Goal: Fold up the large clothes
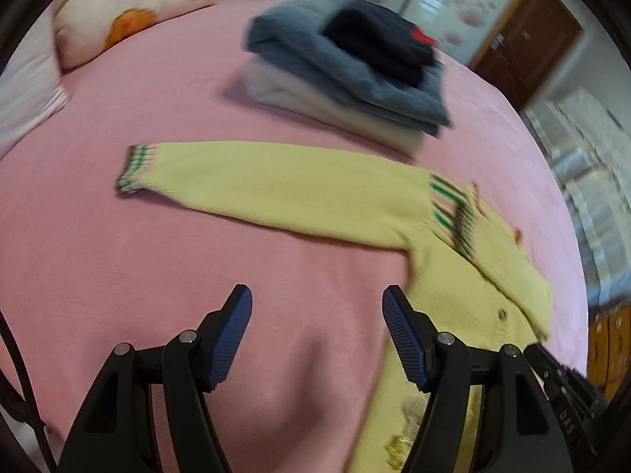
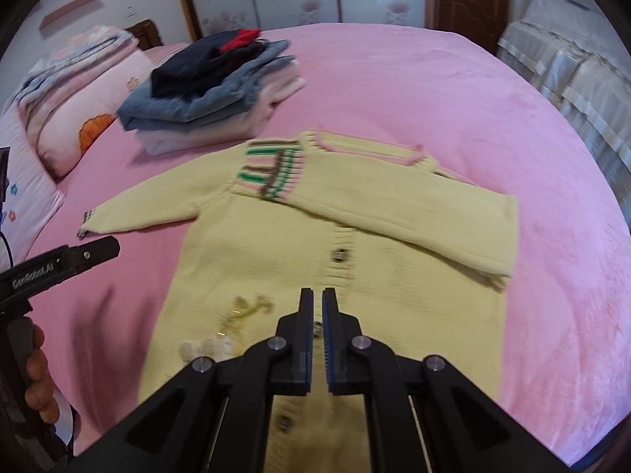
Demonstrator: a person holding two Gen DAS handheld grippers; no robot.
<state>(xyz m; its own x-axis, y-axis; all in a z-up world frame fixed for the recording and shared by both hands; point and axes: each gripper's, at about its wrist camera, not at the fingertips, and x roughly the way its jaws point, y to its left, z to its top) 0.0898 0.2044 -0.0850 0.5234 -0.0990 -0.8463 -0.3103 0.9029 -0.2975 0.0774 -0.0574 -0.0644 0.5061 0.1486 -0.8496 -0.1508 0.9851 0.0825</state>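
A yellow knit cardigan (image 2: 315,244) with green, brown and pink stripes lies flat, buttoned side up, on the pink bed (image 2: 434,90). Its right sleeve is folded across the chest; its left sleeve (image 1: 276,185) stretches out straight to the side. My left gripper (image 1: 317,299) is open and empty above bare bedspread, just left of the cardigan's body. It also shows in the right wrist view (image 2: 98,252). My right gripper (image 2: 318,295) is shut with nothing between the pads, hovering above the cardigan's button band.
A stack of folded clothes (image 2: 213,90) sits behind the cardigan, also seen in the left wrist view (image 1: 347,67). Pillows (image 2: 79,118) lie at the left. A covered sofa (image 2: 572,71) and a wooden door (image 2: 465,0) stand beyond the bed.
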